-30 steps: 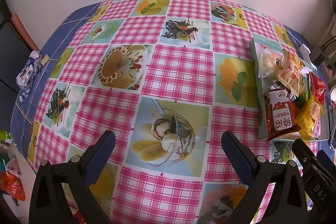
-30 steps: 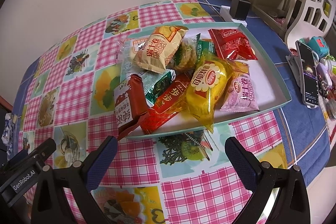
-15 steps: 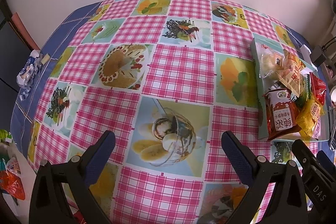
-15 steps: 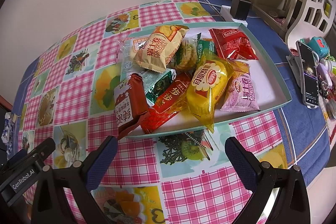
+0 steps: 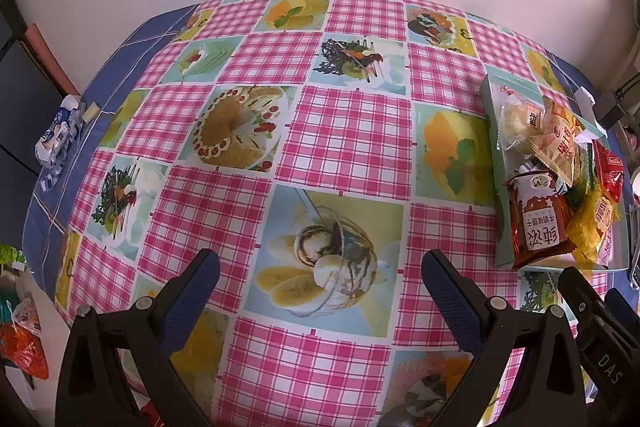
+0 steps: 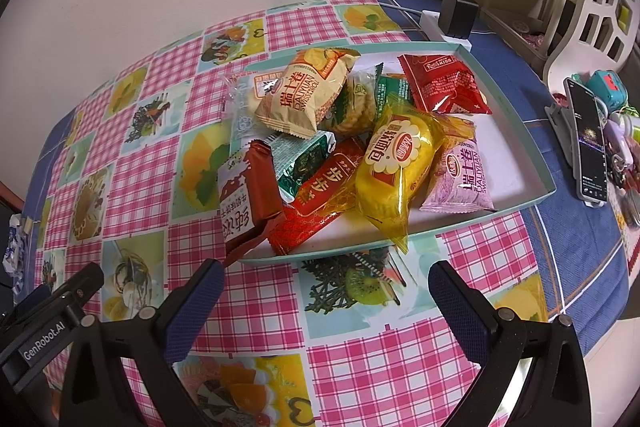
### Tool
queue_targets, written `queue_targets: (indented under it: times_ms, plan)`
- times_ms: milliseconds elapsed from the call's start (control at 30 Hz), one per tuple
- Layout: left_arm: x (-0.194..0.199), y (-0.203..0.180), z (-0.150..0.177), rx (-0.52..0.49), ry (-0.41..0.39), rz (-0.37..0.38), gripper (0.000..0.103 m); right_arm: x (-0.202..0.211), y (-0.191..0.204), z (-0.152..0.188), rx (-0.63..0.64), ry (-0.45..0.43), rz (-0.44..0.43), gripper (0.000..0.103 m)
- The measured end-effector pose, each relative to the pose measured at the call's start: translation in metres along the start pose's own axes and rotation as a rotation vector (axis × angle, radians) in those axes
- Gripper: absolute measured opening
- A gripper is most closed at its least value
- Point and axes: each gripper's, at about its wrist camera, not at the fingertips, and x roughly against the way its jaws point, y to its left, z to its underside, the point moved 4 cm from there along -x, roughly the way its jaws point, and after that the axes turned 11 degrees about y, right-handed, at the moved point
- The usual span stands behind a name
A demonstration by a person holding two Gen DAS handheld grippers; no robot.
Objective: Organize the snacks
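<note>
A heap of small foil and plastic snack packets fills the pale green shallow tray [image 6: 536, 163] at the centre of the right wrist view, on the pink checked surface [image 5: 344, 131]. In my judgement they are light, soft, crinkly and slippery; the crimped end seams offer the best hold. The yellow crinkly cake packet [image 6: 394, 163] overhangs the near rim, as does the brown and white packet [image 6: 244, 199]. The right gripper [image 6: 326, 287] hovers just before the tray, fingers spread wide, empty. The left gripper [image 5: 320, 277], equally spread, holds nothing over bare cloth.
</note>
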Motion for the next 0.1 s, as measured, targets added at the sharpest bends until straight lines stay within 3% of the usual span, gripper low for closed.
queue_targets:
  times_ms: [100]
  plan:
    - [0.0005,-0.0009,-0.0001,0.005,-0.002,0.000,0.101,0.0002,0.0000,0.0001,0.000,0.000,0.000,0.103]
